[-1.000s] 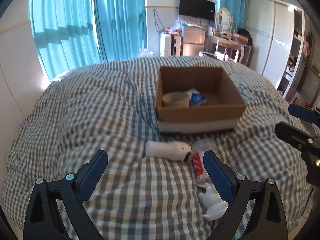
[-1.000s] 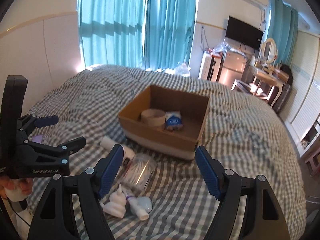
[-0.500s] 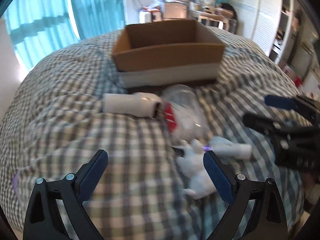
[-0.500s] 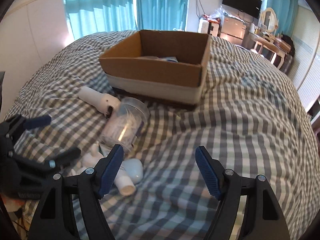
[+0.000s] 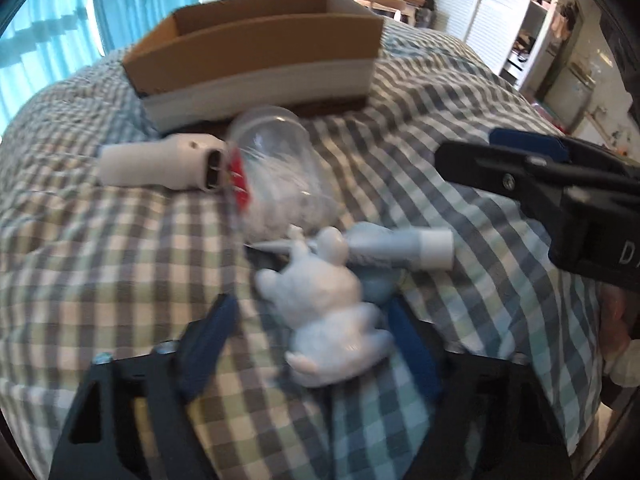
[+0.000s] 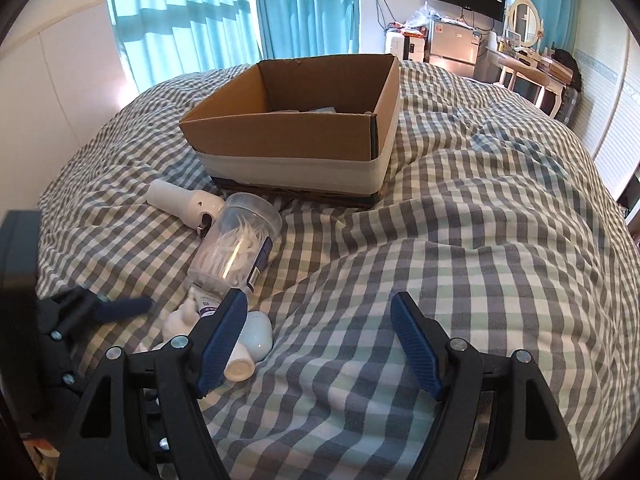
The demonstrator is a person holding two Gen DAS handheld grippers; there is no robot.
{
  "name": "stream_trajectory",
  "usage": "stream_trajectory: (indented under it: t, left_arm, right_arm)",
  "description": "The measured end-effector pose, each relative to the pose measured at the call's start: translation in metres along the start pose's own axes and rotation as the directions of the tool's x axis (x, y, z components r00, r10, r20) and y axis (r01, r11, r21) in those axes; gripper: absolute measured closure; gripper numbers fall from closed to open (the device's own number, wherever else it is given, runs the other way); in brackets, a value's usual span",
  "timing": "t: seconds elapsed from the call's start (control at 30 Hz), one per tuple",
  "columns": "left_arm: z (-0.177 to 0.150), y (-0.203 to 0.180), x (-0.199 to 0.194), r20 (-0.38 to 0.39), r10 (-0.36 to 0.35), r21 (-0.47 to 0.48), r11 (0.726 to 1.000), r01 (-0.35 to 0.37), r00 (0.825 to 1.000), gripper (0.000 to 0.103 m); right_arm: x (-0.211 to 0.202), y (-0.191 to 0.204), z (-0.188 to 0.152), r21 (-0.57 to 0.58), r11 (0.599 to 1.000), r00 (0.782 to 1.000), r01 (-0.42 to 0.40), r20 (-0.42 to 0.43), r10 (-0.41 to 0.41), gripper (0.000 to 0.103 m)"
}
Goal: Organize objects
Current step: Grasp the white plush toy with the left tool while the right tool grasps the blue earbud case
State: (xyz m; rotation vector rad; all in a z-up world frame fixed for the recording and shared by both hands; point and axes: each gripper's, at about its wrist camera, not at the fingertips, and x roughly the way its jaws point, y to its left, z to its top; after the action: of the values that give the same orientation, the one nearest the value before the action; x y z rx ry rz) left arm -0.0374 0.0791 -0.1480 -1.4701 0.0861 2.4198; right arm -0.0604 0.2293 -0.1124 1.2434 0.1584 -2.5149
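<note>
A white animal figurine lies on the checked bedspread among other loose items. My left gripper points down over it and its jaws are closing. The figurine sits between them, the right pad close against it and the left pad still apart. Touching the figurine is a pale blue tube with a white cap. A clear jar of cotton swabs and a white cylindrical device lie beyond. My right gripper hangs open over bare bedspread, beside the tube.
An open cardboard box with a white band stands on the bed behind the items, with a few things inside. Teal curtains and a white wall are at the left. A dresser, fridge and wardrobe stand past the bed's far side.
My left gripper has dropped down and forward onto the figurine, and its jaws have narrowed around it. The right gripper has lowered toward the bed, then held still.
</note>
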Motion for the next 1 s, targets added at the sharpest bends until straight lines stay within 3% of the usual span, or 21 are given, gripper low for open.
stream_trajectory:
  t: [0.13, 0.27, 0.37, 0.47, 0.57, 0.73, 1.0]
  left_arm:
    - [-0.001, -0.002, -0.005, 0.014, -0.011, 0.003, 1.0, 0.011, 1.0, 0.05]
    - [0.001, 0.011, -0.026, 0.062, -0.003, -0.046, 0.999, 0.006, 0.998, 0.05]
    - [0.004, 0.022, -0.04, 0.103, 0.053, -0.076, 0.996, -0.045, 0.993, 0.05]
    - [0.009, 0.038, -0.054, 0.143, 0.155, -0.111, 0.984, -0.14, 0.978, 0.05]
    - [0.014, 0.054, -0.061, 0.16, 0.2, -0.152, 0.973, -0.176, 0.967, 0.05]
    - [0.015, 0.062, -0.057, 0.158, 0.197, -0.167, 0.971, -0.17, 0.968, 0.05]
    - [0.007, 0.063, -0.052, 0.154, 0.175, -0.153, 0.976, -0.152, 0.972, 0.05]
  right_arm:
    - [0.0, 0.0, -0.001, 0.003, 1.0, 1.0, -0.005, 0.0, 0.005, 0.029]
    - [-0.001, 0.003, -0.003, -0.013, 1.0, 1.0, -0.014, 0.006, 0.014, 0.029]
    - [0.003, 0.007, -0.002, -0.03, 0.999, 1.0, -0.021, -0.003, 0.021, 0.029]
    - [0.009, 0.016, -0.002, -0.066, 0.997, 0.999, -0.037, -0.016, 0.036, 0.029]
    - [0.014, 0.03, -0.004, -0.12, 0.992, 0.999, -0.033, -0.041, 0.029, 0.029]
    - [0.023, 0.061, -0.016, -0.219, 0.974, 0.995, -0.058, -0.087, 0.04, 0.029]
    - [0.058, 0.069, -0.02, -0.235, 0.971, 0.984, -0.047, -0.18, 0.005, 0.03]
